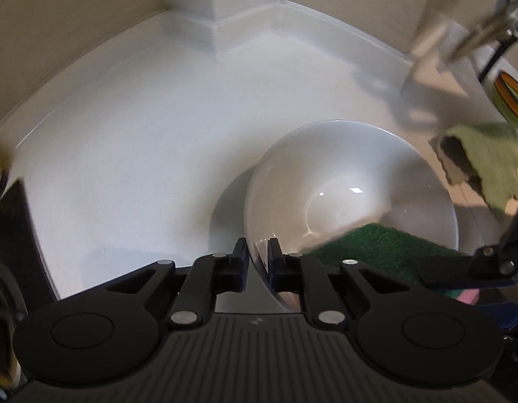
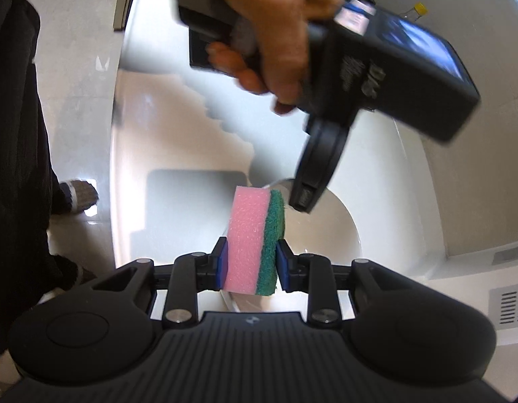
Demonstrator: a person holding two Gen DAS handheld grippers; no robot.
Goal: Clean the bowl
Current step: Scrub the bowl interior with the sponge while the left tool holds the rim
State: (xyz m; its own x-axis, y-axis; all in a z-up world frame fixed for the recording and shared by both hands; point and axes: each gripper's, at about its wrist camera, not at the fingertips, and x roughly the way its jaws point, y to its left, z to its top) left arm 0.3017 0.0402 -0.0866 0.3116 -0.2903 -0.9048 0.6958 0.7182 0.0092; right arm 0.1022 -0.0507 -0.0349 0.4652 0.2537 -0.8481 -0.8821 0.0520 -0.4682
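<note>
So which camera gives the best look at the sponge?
The right wrist view: the sponge stands in the middle, pink foam and green scrub layer both clear, clamped between the right gripper jaws. The left wrist view shows only its green face over the bowl, plus a pink sliver.

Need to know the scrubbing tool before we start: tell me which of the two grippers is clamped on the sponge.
The right gripper: its jaws squeeze the pink-and-green rectangular sponge. The left gripper instead pinches the rim of the white ceramic bowl.
</note>
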